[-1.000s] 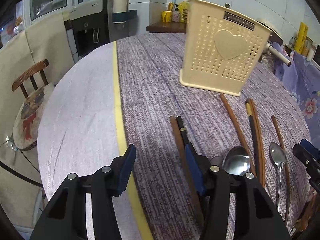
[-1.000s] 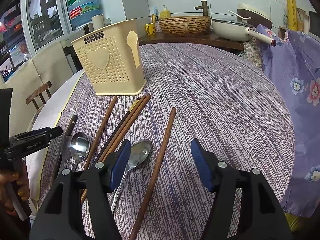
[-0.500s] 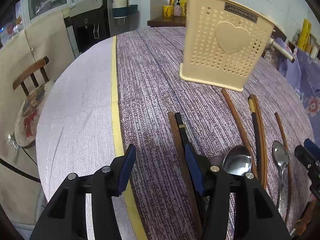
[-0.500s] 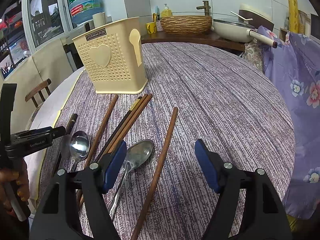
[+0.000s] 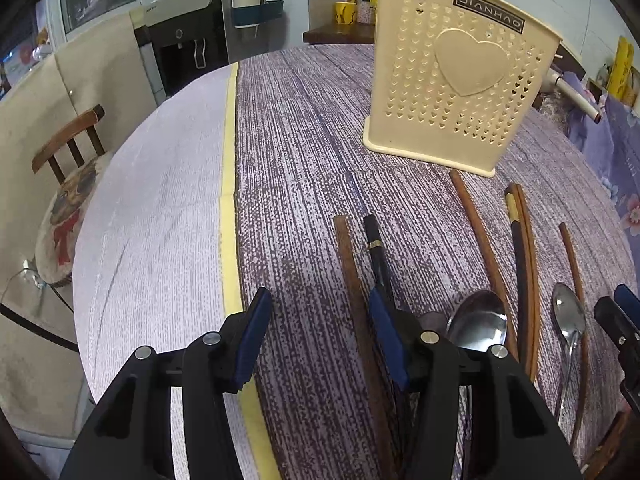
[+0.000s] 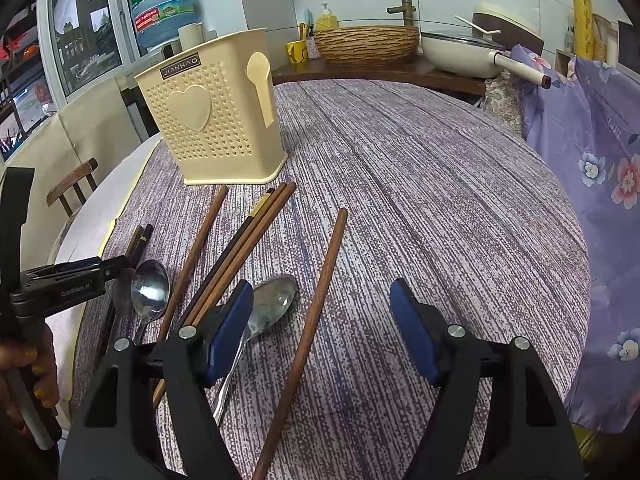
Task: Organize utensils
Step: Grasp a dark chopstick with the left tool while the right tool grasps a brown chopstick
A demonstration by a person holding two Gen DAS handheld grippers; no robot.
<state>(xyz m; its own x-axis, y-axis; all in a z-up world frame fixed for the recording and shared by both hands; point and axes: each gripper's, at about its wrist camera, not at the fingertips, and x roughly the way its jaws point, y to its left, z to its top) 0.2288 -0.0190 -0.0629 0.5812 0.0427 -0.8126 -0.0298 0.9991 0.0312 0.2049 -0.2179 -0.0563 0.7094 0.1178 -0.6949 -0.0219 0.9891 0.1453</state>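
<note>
A cream perforated utensil holder (image 5: pixel 460 92) with a heart stands upright on the purple tablecloth; it also shows in the right wrist view (image 6: pixel 216 120). Several wooden chopsticks and two metal spoons lie in front of it. My left gripper (image 5: pixel 320 340) is open and empty, low over a brown chopstick (image 5: pixel 352 280) and a black one (image 5: pixel 378 256). One spoon (image 5: pixel 478 320) lies just right of it. My right gripper (image 6: pixel 322 332) is open and empty above a single brown chopstick (image 6: pixel 320 300), with the other spoon (image 6: pixel 272 304) beside its left finger.
A wooden chair (image 5: pixel 68 184) stands left of the round table. A yellow band (image 5: pixel 229 200) runs across the cloth. Behind the table a counter holds a wicker basket (image 6: pixel 366 44) and a white pan (image 6: pixel 464 52). Floral purple fabric (image 6: pixel 592 152) hangs at the right.
Both grippers have moved forward and a little lower toward the holder and the utensils. Both stayed open. The utensils have not moved.
</note>
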